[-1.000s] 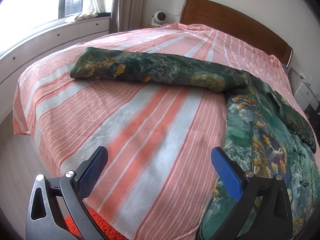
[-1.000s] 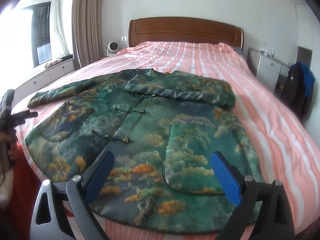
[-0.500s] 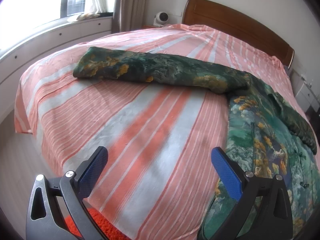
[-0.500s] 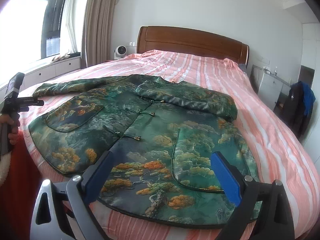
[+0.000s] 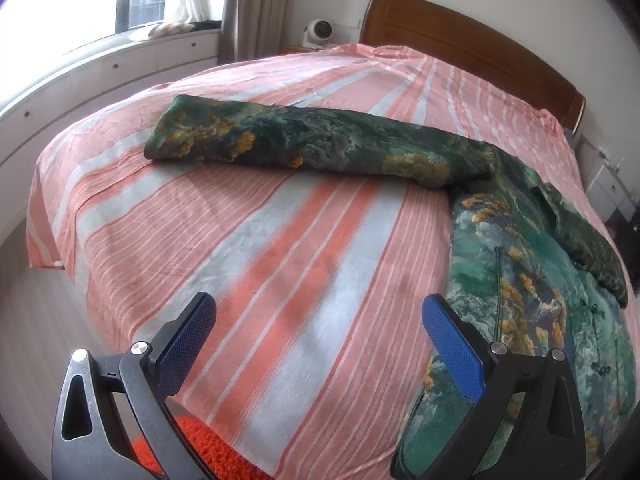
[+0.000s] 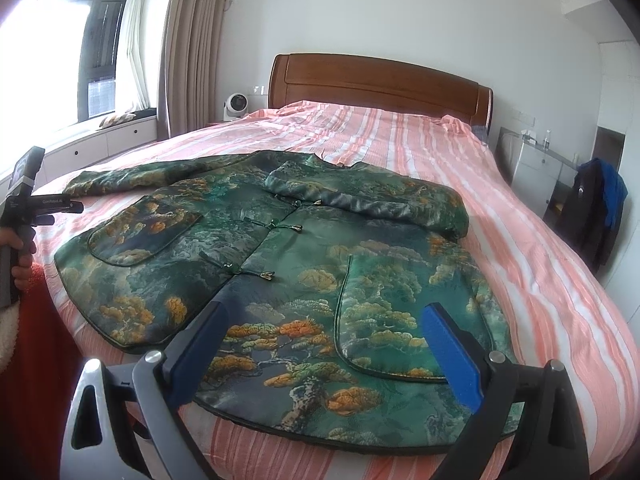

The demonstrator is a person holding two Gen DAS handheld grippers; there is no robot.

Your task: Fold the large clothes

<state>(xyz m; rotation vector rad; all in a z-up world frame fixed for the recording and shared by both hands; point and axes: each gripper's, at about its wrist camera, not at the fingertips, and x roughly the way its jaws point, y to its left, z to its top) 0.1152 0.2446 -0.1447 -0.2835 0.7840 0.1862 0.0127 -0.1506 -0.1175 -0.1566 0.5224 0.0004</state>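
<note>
Right hand-held gripper (image 6: pixel 320 340) rose | both agape, empty | jacket (image 6: pixel 280 264) flat on bed (image 6: pixel 540 260)

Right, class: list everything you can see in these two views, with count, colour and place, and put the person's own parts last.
Jacket: one, green with orange trees, flat on the bed, one sleeve folded across the chest.
Outstretched sleeve: one, green, lying across the sheet.
Bed sheet: one, pink and grey stripes.
Headboard: one, brown wood.
Fan: one, white, beside the headboard.
Curtain: one, beige, by the window.
Left gripper: blue pads, open, empty.
Right gripper: blue pads, open, empty.
</note>
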